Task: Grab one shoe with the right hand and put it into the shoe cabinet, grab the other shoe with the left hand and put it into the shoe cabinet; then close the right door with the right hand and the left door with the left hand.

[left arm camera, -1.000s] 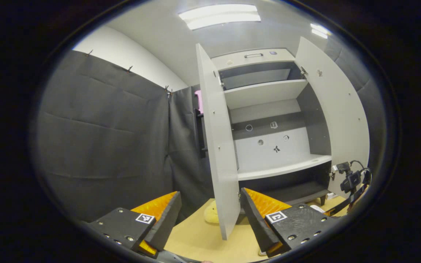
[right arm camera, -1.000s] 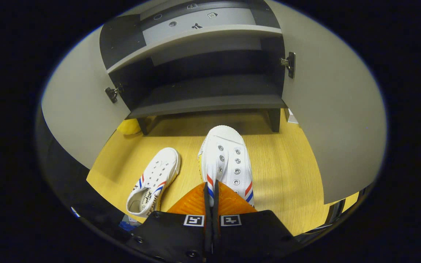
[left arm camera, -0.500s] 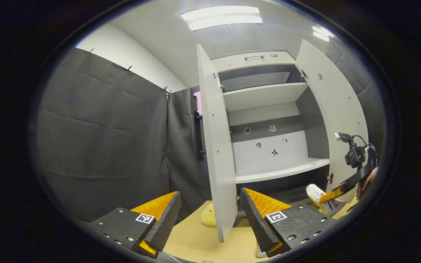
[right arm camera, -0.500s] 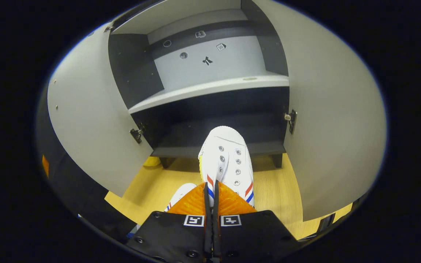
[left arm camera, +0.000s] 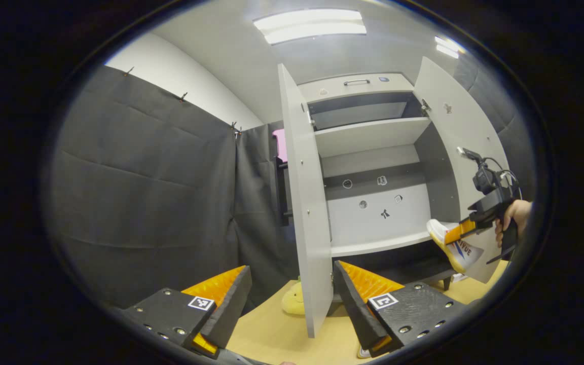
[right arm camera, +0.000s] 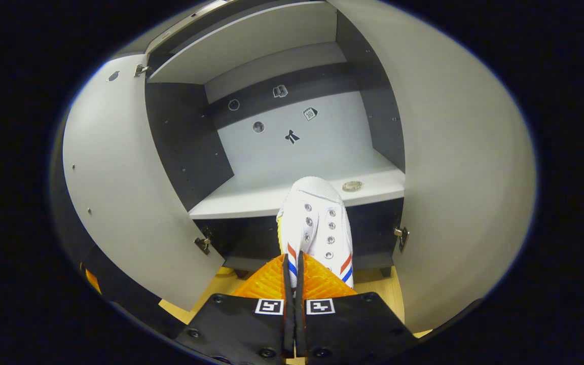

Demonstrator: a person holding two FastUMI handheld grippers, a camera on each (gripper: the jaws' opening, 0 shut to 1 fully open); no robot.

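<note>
Open shoe cabinet (right arm camera: 292, 152) ahead — right claw (right arm camera: 292, 263) clamps the shoe (right arm camera: 317, 223) — left claw (left arm camera: 292, 299) gapes, holding nothing.

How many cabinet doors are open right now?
2. The left door and the right door both swing wide open, either side of the cabinet's shelves, while the right gripper carries a shoe between them.

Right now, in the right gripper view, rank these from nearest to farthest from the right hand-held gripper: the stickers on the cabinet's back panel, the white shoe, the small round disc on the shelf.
1. White shoe: clamped in the right hand-held gripper, toe pointing forward.
2. Small round disc: on the shelf, just right of the toe.
3. Stickers: on the back panel, deepest inside.
</note>
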